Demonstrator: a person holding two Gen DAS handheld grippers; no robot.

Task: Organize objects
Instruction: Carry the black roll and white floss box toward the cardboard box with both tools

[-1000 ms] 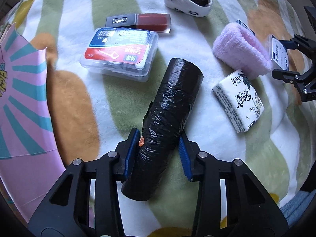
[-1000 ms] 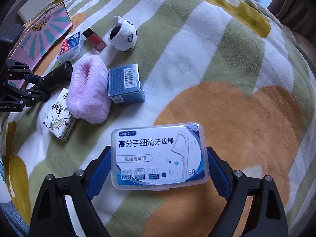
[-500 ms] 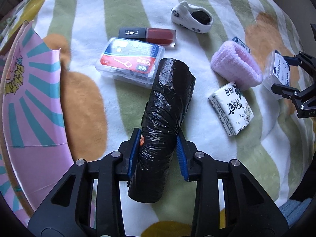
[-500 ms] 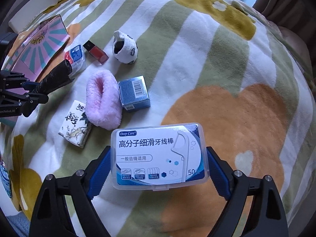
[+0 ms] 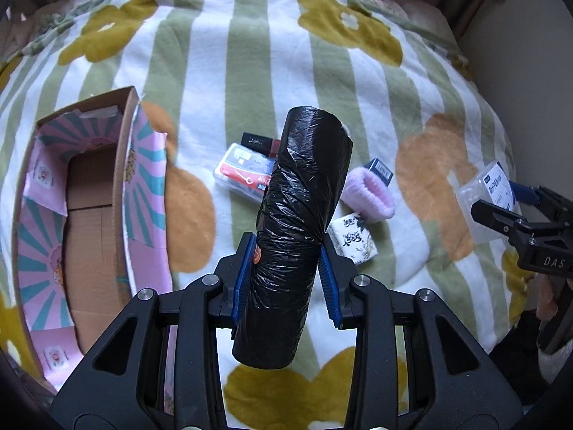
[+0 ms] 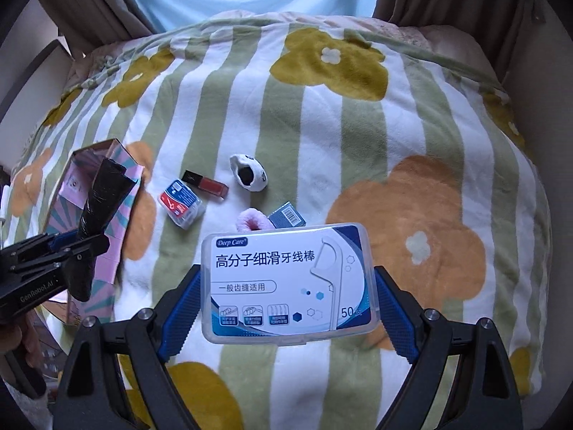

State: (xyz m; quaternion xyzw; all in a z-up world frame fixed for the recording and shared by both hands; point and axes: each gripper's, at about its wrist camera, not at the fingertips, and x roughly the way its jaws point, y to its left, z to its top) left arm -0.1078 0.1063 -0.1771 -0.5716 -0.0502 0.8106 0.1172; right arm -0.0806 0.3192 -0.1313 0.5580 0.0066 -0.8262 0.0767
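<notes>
We hold a black roll of bags (image 5: pixel 301 222) tight between the blue pads of our left gripper (image 5: pixel 286 268), lifted above the striped blanket (image 5: pixel 250 71). Our right gripper (image 6: pixel 286 304) clamps a clear floss box (image 6: pixel 286 283). Below lie a tissue pack (image 5: pixel 354 240), a pink fluffy thing (image 5: pixel 369 197), maybe a headband, a second floss box (image 6: pixel 182 202), a red lipstick (image 6: pixel 207 184) and a small sock (image 6: pixel 249 177). The open cardboard box (image 5: pixel 93 215) stands at left.

Striped blanket (image 6: pixel 322 136), box (image 5: pixel 93 222), sock (image 6: pixel 249 177), lipstick (image 6: pixel 206 184)
</notes>
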